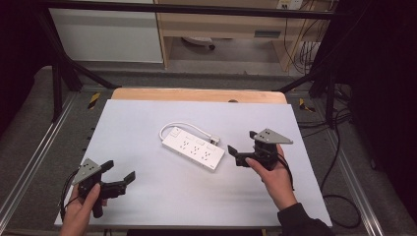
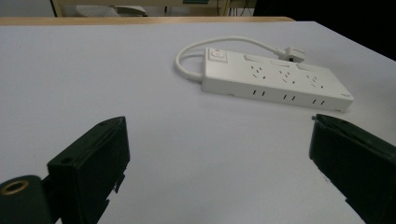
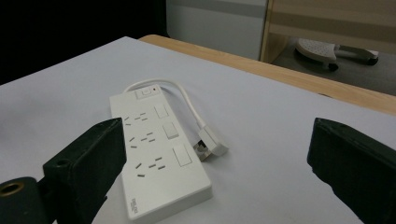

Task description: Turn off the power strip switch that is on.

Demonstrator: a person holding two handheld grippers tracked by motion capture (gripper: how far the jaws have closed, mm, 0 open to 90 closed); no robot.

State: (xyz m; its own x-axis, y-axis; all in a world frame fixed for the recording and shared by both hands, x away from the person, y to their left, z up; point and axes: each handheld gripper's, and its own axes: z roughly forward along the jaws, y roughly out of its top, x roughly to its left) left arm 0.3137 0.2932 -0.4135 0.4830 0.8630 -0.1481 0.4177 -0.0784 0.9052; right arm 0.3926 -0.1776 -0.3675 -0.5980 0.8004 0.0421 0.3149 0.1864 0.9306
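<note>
A white power strip (image 1: 193, 148) lies flat at the middle of the white table sheet, its short cord looped round to a white plug (image 1: 214, 139) beside it. The left gripper view has the strip (image 2: 275, 79) ahead and to the right, the plug (image 2: 292, 52) behind it. My left gripper (image 1: 119, 173) stands open near the front left of the table, held in a hand, nothing between its jaws. My right gripper (image 1: 242, 146) is open just right of the strip's near end. In the right gripper view the strip (image 3: 156, 154) lies ahead between the wide-apart jaws, the plug (image 3: 212, 143) at its right.
The white sheet (image 1: 147, 118) covers a wooden table whose far edge (image 1: 196, 95) shows as a tan strip. Black frame bars (image 1: 64, 64) rise at the back left and right. Cables (image 1: 339, 147) trail over the floor right of the table.
</note>
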